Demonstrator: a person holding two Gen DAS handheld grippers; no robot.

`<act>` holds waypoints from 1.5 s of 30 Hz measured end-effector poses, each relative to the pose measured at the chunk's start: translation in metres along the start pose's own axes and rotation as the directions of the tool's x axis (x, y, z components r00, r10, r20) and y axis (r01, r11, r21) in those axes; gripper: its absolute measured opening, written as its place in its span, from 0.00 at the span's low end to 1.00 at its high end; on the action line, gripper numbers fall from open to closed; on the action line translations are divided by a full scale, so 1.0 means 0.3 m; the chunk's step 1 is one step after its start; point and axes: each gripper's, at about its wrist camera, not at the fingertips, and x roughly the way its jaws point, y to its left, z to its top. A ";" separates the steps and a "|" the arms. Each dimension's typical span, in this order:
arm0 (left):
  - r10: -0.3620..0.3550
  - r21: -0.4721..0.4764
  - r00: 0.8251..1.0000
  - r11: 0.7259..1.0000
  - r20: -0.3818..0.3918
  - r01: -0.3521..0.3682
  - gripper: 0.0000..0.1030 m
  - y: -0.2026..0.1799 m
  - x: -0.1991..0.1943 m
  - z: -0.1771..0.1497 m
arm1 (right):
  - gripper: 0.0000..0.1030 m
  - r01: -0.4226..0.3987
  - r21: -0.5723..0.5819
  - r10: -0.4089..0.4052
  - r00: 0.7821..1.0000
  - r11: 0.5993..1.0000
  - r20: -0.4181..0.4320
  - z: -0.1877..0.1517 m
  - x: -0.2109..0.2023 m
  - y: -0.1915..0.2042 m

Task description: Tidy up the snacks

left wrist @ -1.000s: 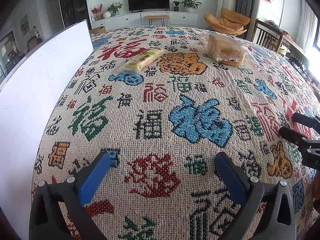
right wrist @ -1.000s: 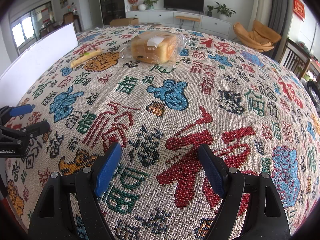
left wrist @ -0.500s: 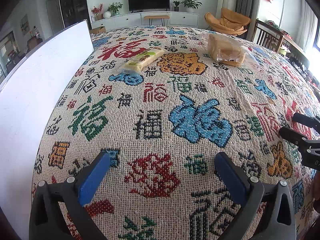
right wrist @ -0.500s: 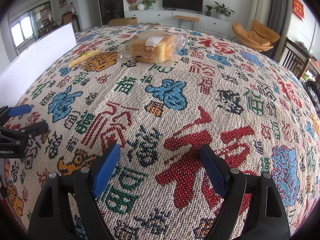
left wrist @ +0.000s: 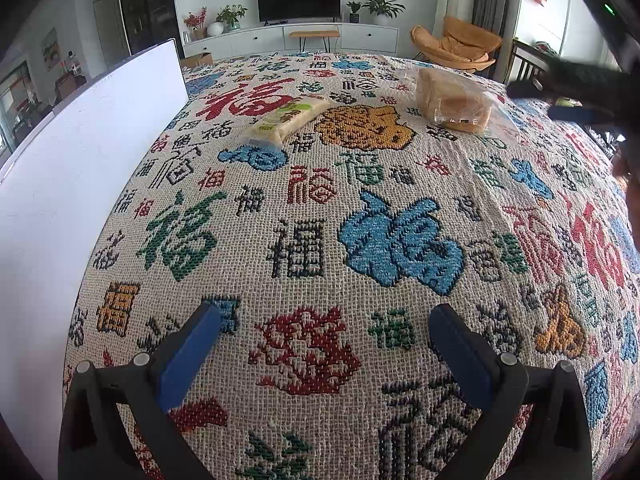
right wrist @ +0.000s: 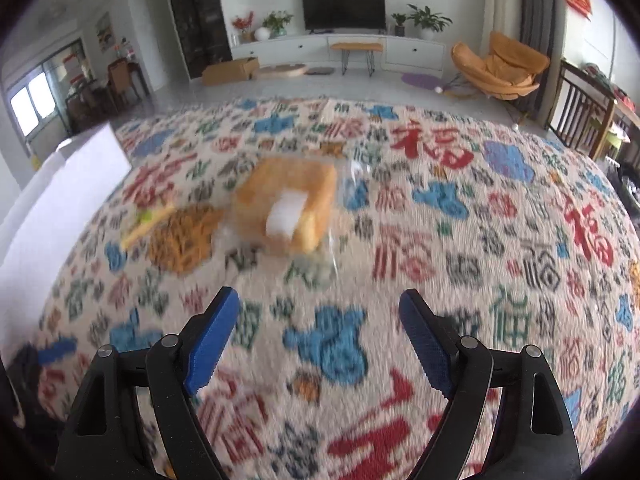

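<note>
The woven tablecloth (left wrist: pixel 304 248) carries the character 福 over and over in red, blue, green, black and orange; a large red one sits just beside the green-and-cream snack packet (left wrist: pixel 286 118), whose own print is too small to read. The white label on the bagged bread (right wrist: pixel 286 208) is blurred, unreadable.

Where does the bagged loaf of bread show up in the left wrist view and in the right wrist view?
Left wrist view: the bread lies at the upper right, far across the cloth, just left of the blurred right tool.
Right wrist view: the bread sits a little left of centre, blurred, ahead of the open tool.
Shared landmark: the long yellow snack packet, to the left of the bread in both.
</note>
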 end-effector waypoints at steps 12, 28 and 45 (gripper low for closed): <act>0.000 0.000 1.000 1.000 0.000 0.000 1.00 -0.001 -0.001 0.000 | 0.84 0.208 -0.092 -0.224 0.949 0.974 -0.220 0.199 0.401 0.181; 0.001 0.000 1.000 1.000 -0.001 -0.001 1.00 0.000 0.002 -0.001 | 0.73 0.073 0.017 -0.071 0.995 0.997 -0.071 0.057 0.195 0.036; 0.000 0.000 1.000 1.000 -0.001 0.000 1.00 0.001 0.001 0.000 | 0.78 0.095 -0.004 -0.095 0.993 0.995 -0.069 -0.345 -0.090 -0.183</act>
